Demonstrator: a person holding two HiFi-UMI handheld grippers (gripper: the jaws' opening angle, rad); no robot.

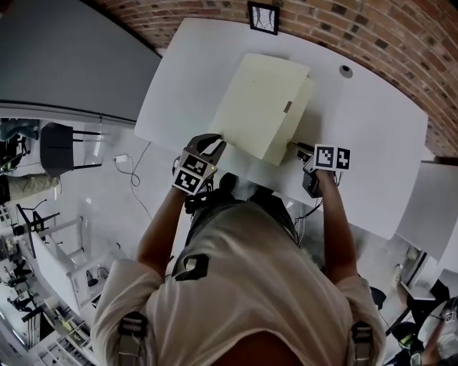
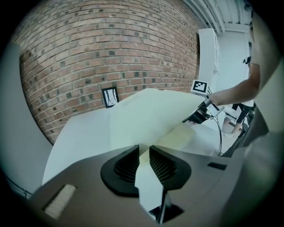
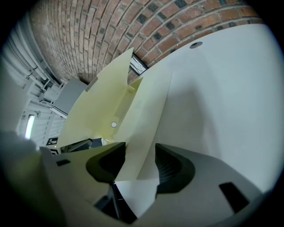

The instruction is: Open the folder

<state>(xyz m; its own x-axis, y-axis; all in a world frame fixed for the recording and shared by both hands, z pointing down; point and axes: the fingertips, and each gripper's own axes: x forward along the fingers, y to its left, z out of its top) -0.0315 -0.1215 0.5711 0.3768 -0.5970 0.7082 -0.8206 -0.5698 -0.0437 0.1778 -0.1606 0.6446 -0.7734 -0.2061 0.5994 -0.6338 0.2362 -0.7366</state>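
Note:
A cream folder (image 1: 261,104) lies on the white table (image 1: 372,129), partly open. My left gripper (image 1: 215,143) is shut on the near left corner of its top cover (image 2: 151,115), which is raised off the lower leaf. In the left gripper view the cover runs straight out from between the pads of that gripper (image 2: 144,162). My right gripper (image 1: 295,149) is at the folder's near right corner. Its jaws (image 3: 140,166) stand wide, the lower leaf (image 3: 146,128) lies between them, and the pads do not press on it. The lifted cover (image 3: 102,106) tilts up to the left.
A small framed picture (image 1: 262,17) leans on the brick wall at the table's far edge. A round cable grommet (image 1: 346,71) sits in the tabletop at far right. A black chair (image 1: 57,146) stands on the floor to the left.

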